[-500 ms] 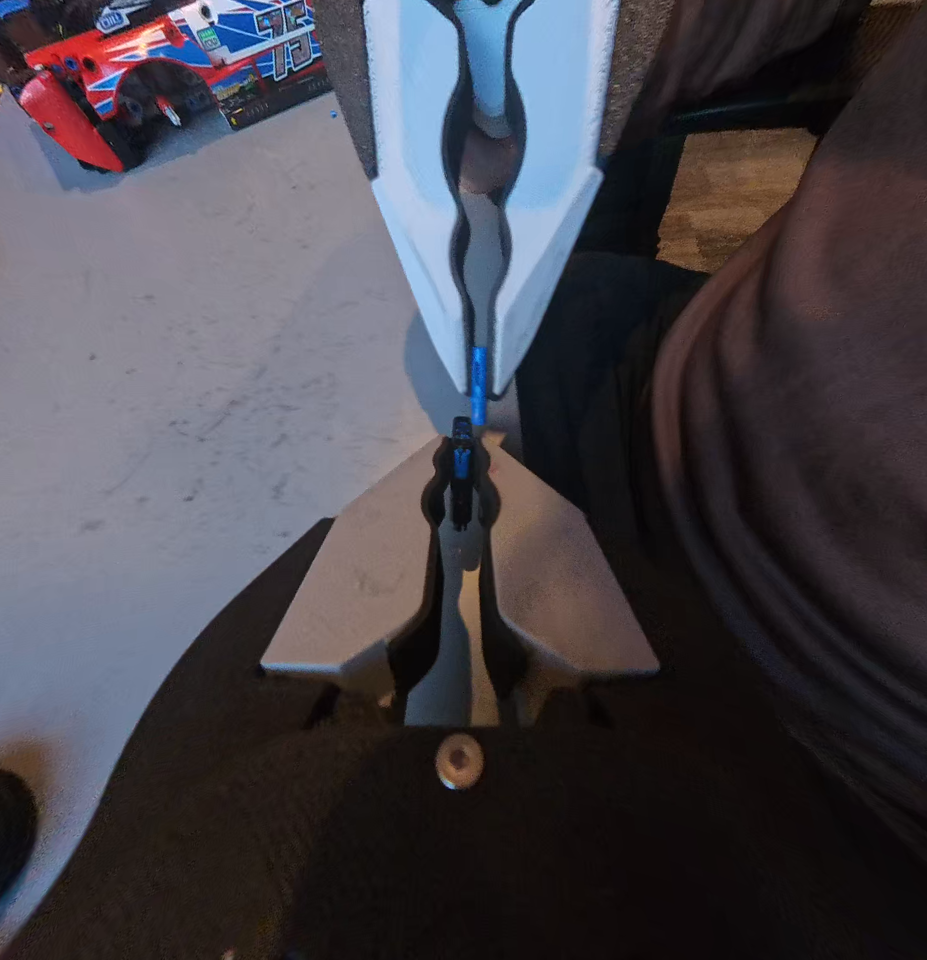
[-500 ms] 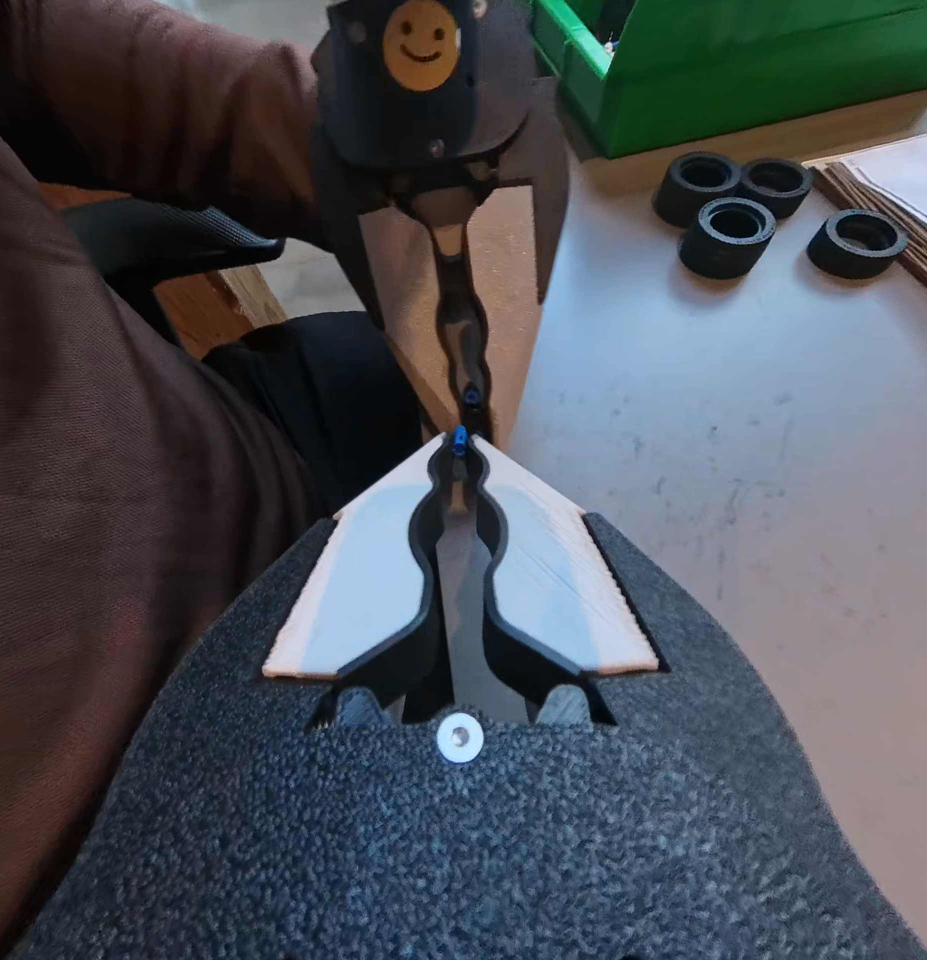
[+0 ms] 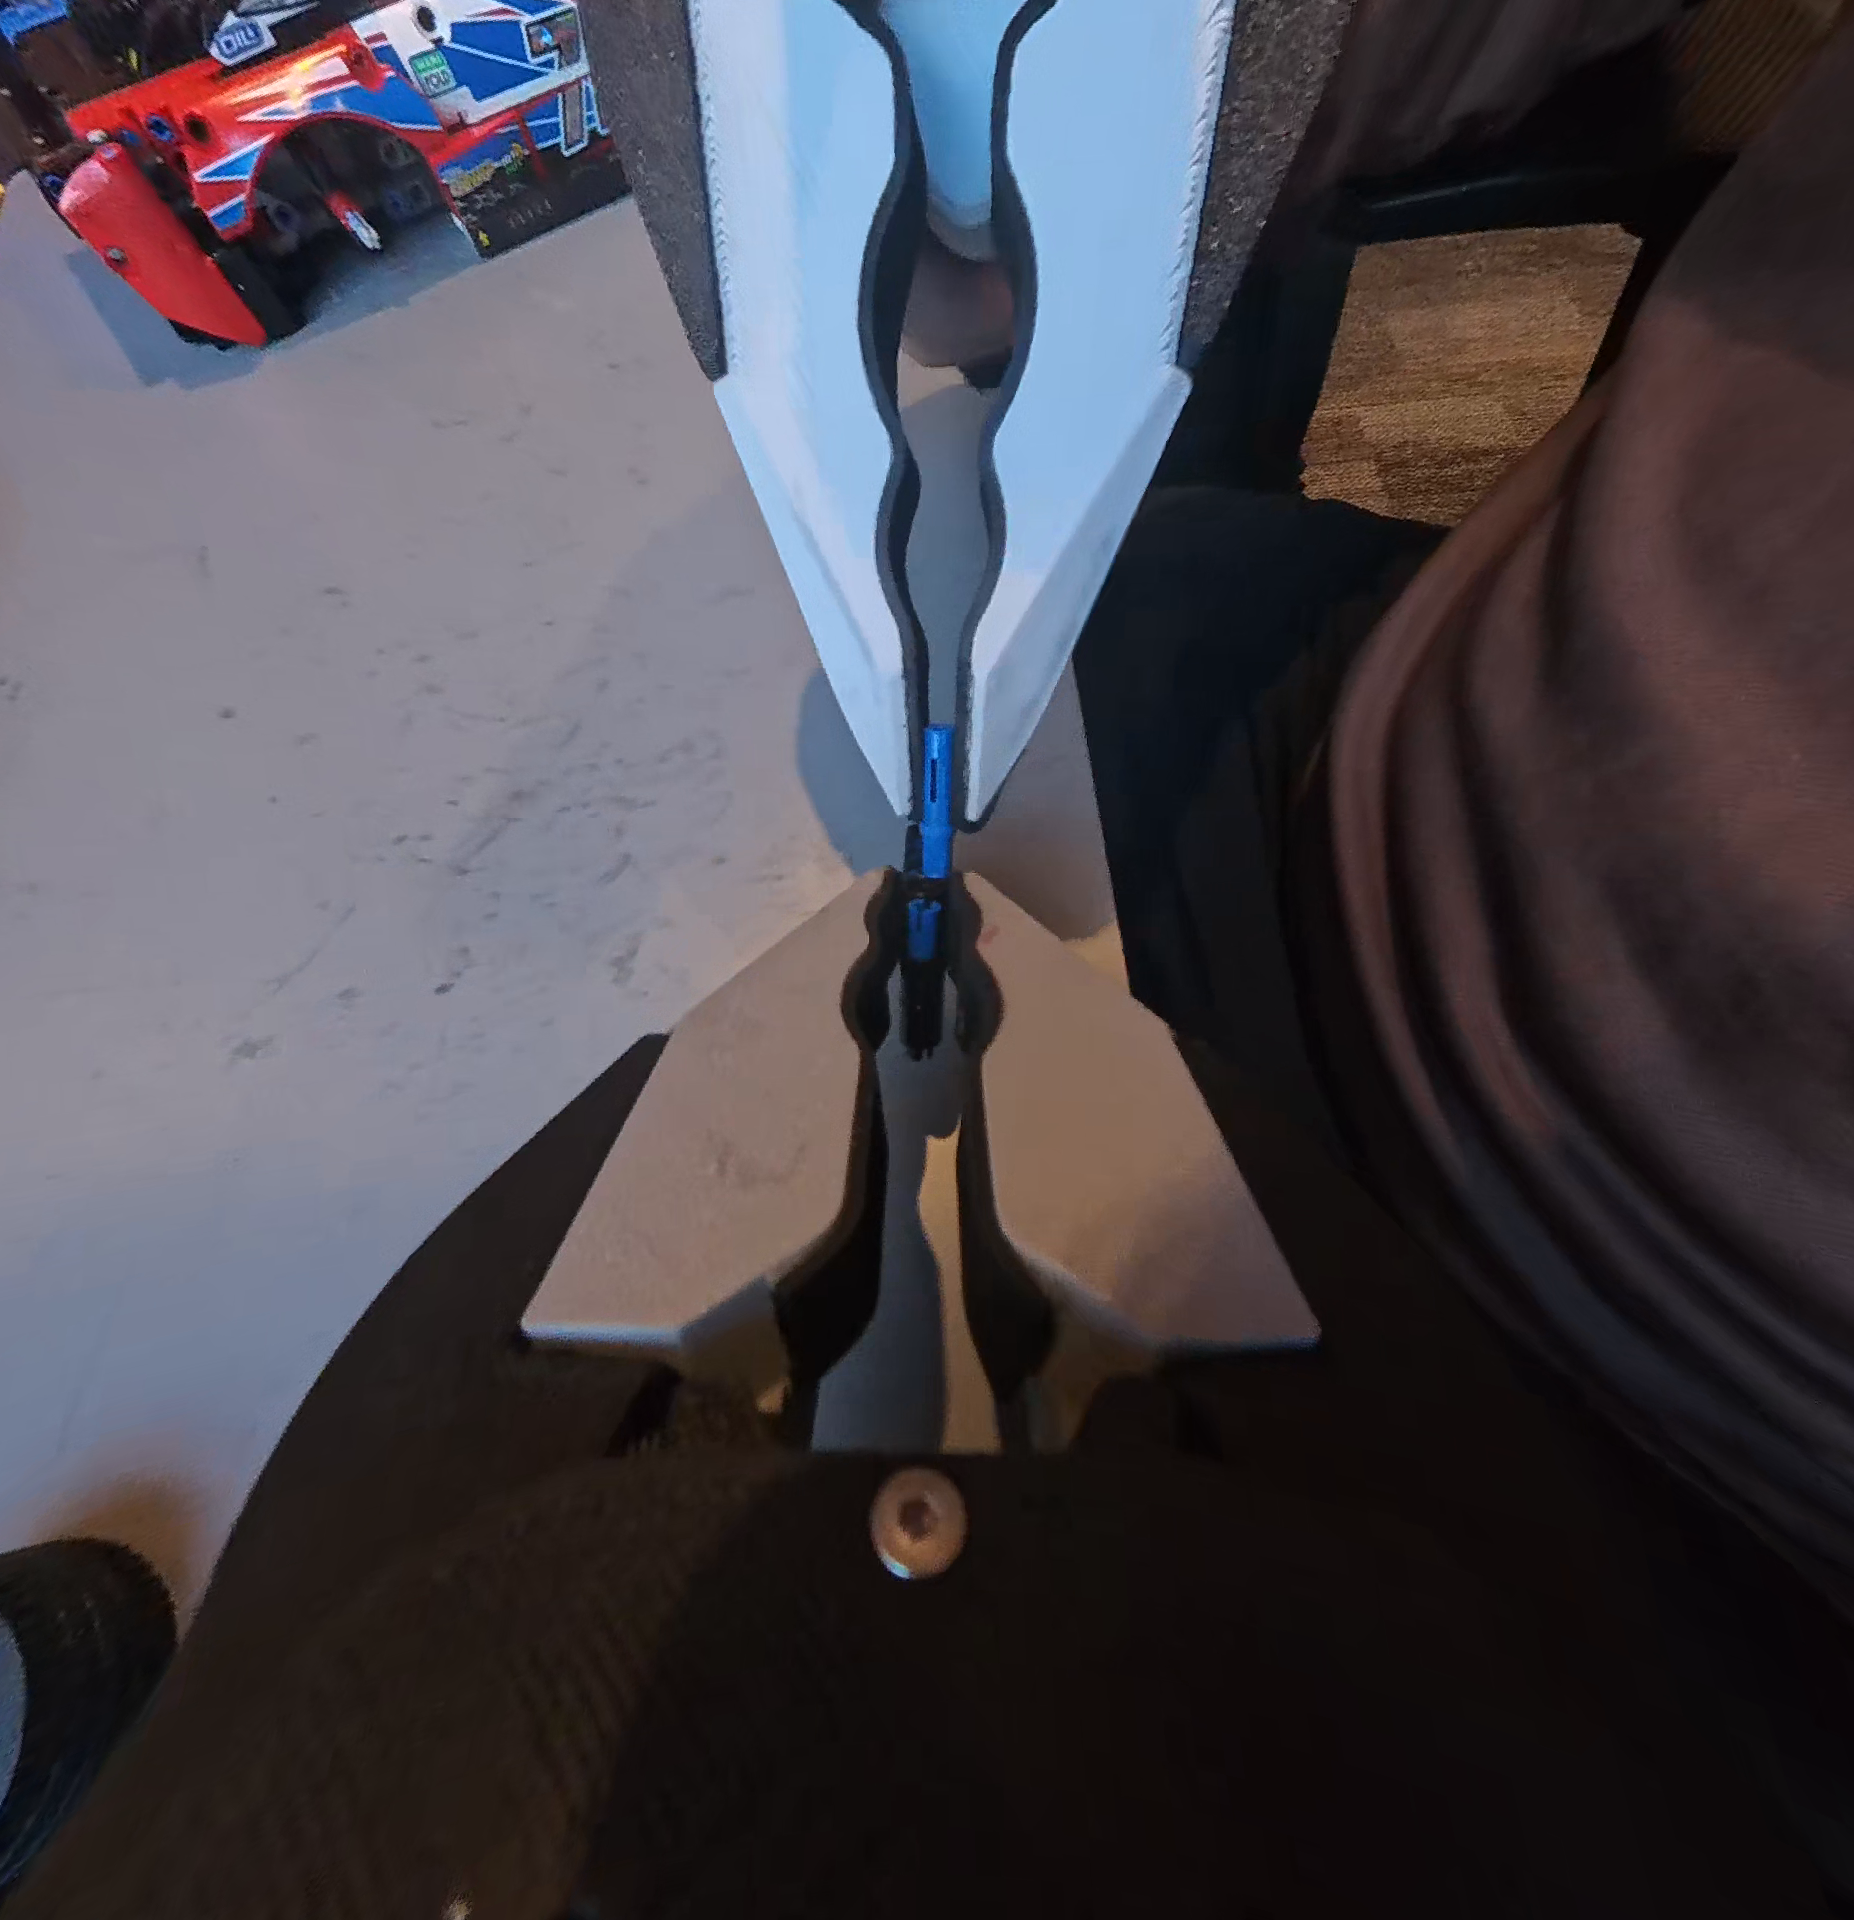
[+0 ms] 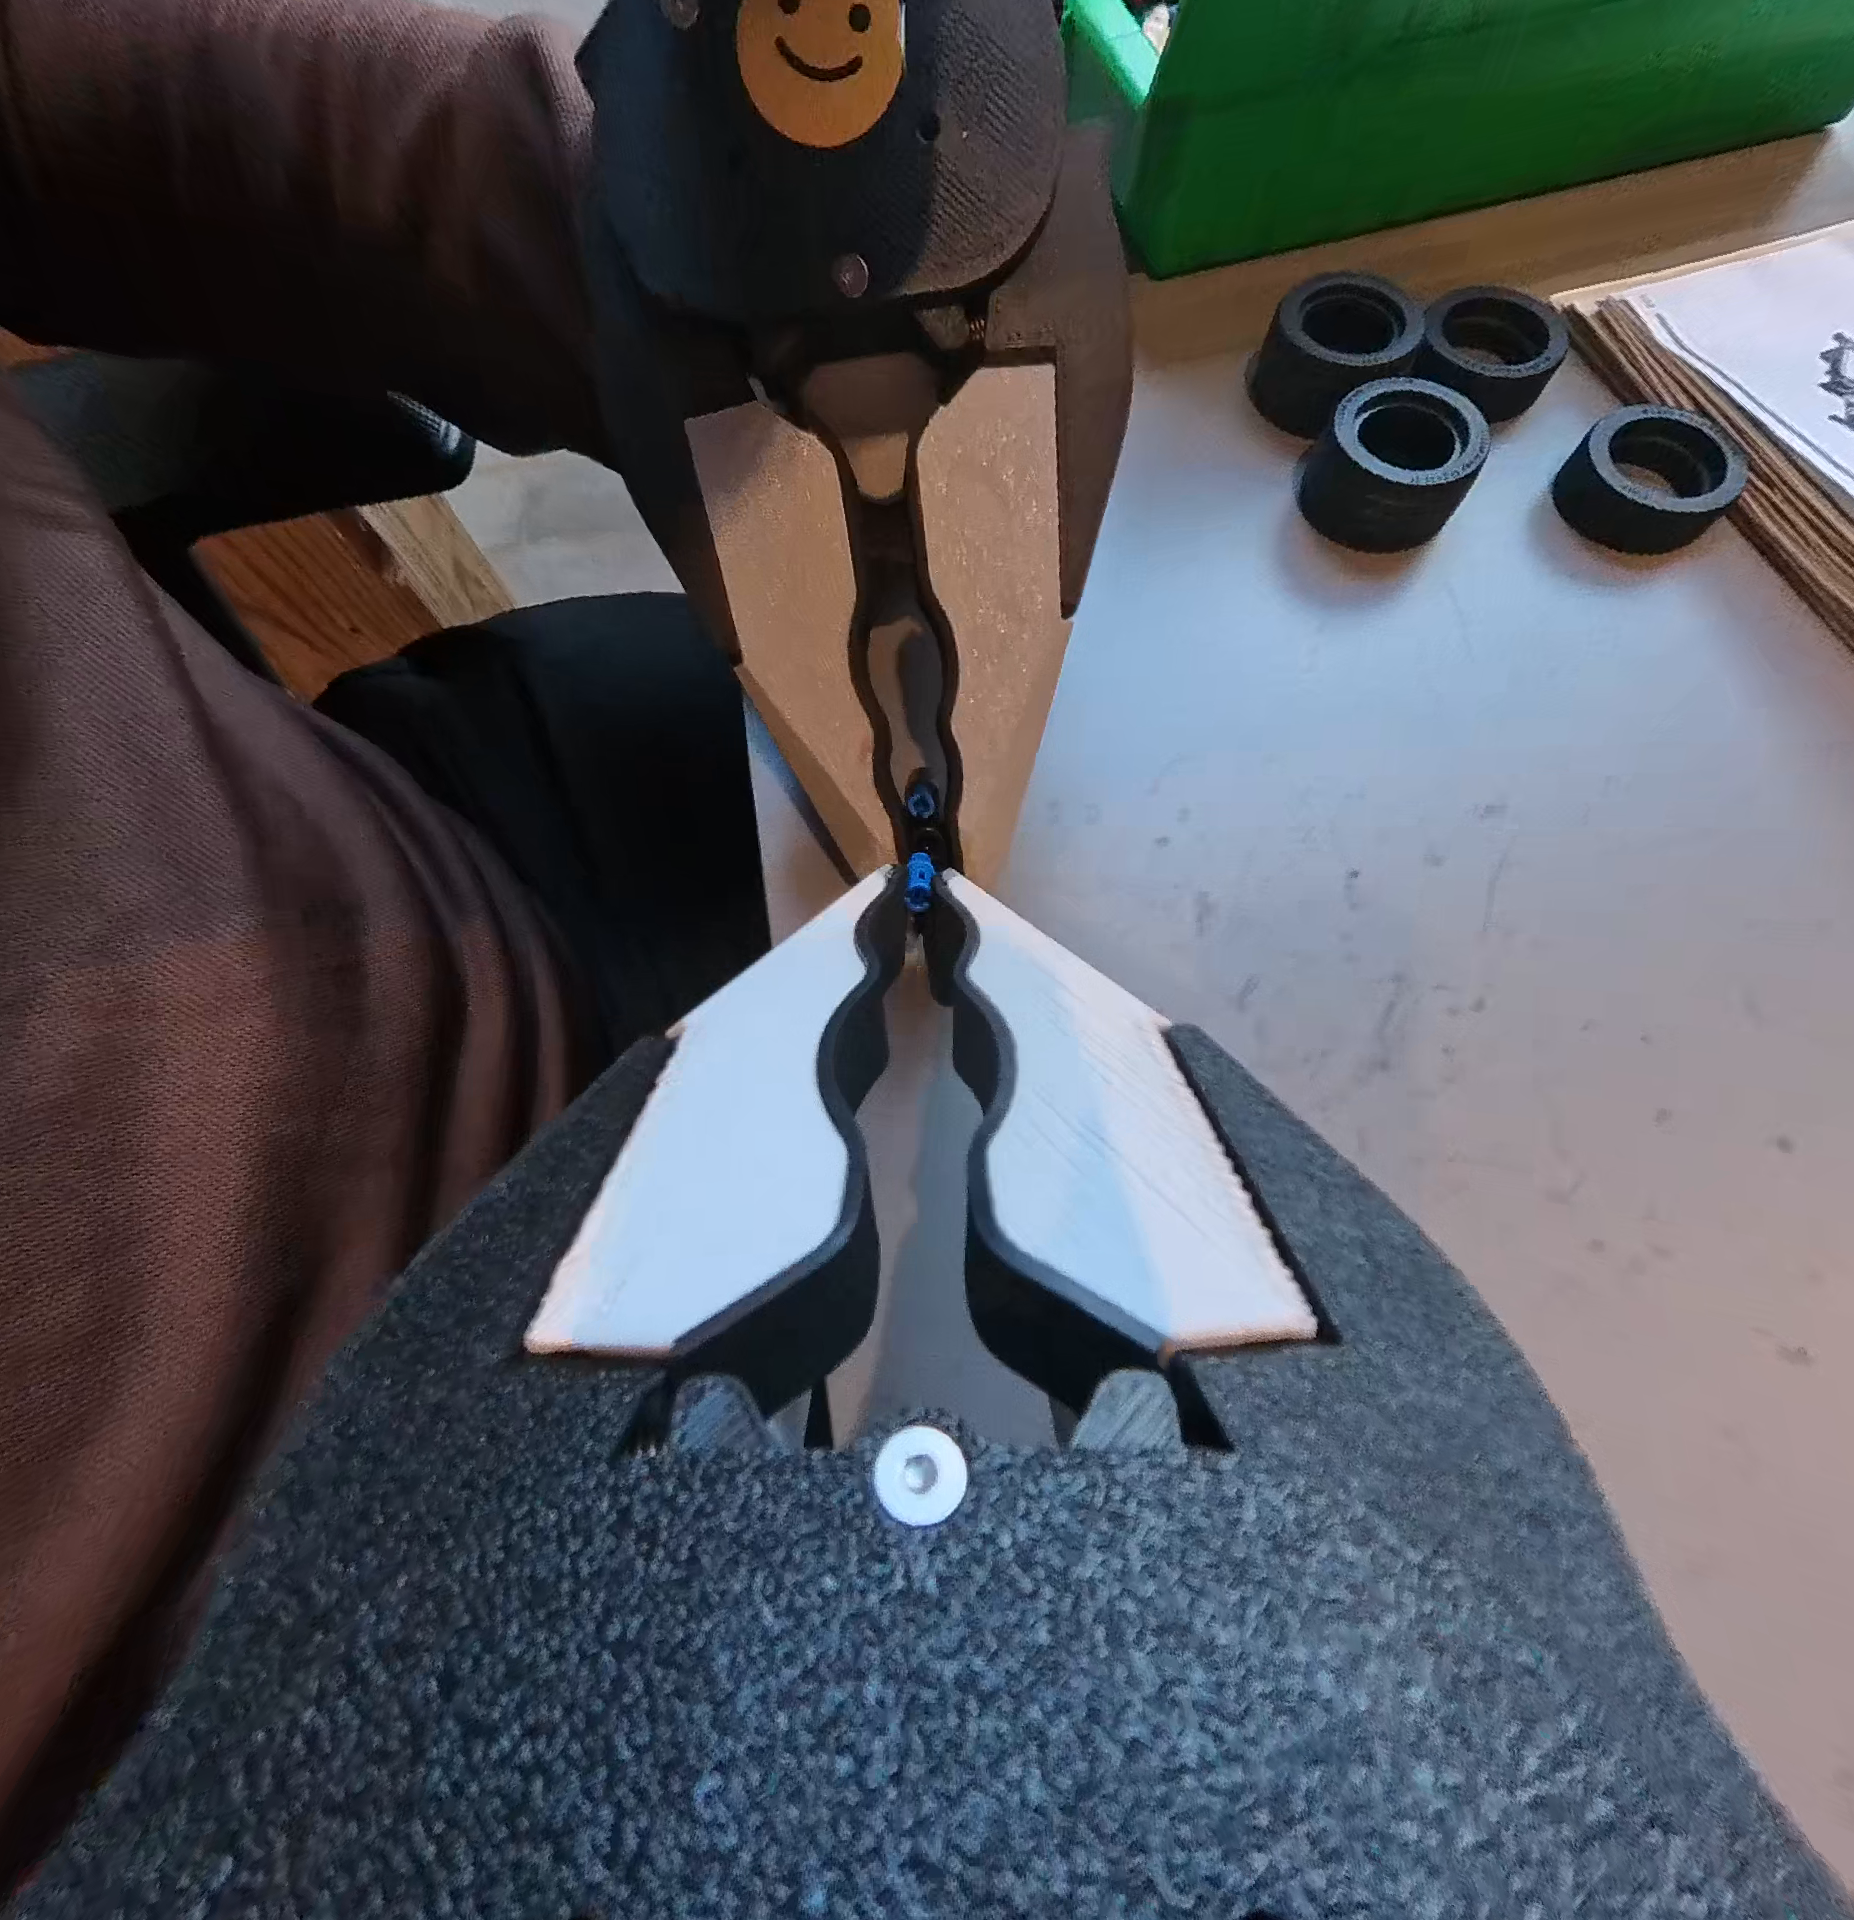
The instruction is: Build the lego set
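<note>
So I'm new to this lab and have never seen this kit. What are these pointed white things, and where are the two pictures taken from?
They are hand-held two-finger grippers, one in each of a person's hands, each carrying a camera looking along its fingers. The left gripper is shut on a small black piece. The right gripper is shut on a blue pin, tip to tip with the left. On the table stand a red toy car, four black tyres and a green bin.
</note>
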Action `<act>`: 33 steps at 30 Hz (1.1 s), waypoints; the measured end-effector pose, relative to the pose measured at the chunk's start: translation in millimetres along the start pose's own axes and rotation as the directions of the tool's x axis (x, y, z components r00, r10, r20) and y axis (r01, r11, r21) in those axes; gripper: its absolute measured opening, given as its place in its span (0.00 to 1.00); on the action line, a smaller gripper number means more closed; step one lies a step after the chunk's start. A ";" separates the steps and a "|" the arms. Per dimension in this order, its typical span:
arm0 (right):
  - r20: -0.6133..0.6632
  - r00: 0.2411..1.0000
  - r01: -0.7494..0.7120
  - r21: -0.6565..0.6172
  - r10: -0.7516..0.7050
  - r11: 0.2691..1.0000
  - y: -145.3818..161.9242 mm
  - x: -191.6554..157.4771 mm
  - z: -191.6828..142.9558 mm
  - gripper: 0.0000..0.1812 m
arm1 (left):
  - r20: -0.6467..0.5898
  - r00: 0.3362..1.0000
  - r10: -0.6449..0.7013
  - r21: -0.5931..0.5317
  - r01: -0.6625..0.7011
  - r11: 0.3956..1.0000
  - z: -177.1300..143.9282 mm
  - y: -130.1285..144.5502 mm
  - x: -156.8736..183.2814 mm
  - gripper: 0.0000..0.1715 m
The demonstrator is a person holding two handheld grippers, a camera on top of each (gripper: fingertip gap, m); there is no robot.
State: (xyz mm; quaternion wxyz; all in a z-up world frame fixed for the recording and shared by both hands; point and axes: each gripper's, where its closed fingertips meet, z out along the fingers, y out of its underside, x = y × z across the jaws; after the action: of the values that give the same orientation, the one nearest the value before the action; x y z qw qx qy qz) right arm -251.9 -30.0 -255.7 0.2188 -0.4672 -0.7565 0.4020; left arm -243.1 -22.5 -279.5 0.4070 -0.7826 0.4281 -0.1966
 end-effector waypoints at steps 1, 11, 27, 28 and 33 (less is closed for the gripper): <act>-0.009 1.000 0.010 -0.006 -0.010 1.000 -0.7 1.1 0.0 0.02 | 0.002 1.000 0.001 0.000 -0.001 1.000 0.1 0.0 -0.1 0.03; -0.032 0.986 0.159 -0.103 -0.163 0.982 -2.6 0.9 2.8 0.02 | 0.035 0.999 0.017 -0.007 -0.017 1.000 0.8 0.5 -1.1 0.03; -0.013 0.964 0.261 -0.171 -0.267 0.950 5.5 0.0 11.9 0.02 | 0.063 0.997 0.035 -0.074 -0.031 0.997 6.2 9.3 -1.0 0.03; -0.023 0.957 0.279 -0.196 -0.289 0.940 5.2 1.0 11.6 0.02 | 0.050 0.999 0.017 -0.070 -0.013 0.997 6.3 9.0 -1.1 0.03; -0.029 0.956 0.277 -0.241 -0.293 0.930 5.1 7.2 12.3 0.02 | 0.025 0.998 -0.060 -0.074 0.061 0.995 5.4 10.5 -4.9 0.03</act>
State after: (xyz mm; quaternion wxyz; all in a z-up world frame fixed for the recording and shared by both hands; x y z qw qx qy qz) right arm -261.3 -27.4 -267.3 0.2421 -0.3877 -0.8510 0.2586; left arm -247.7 -19.1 -291.0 0.3761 -0.8122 0.4065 -0.1836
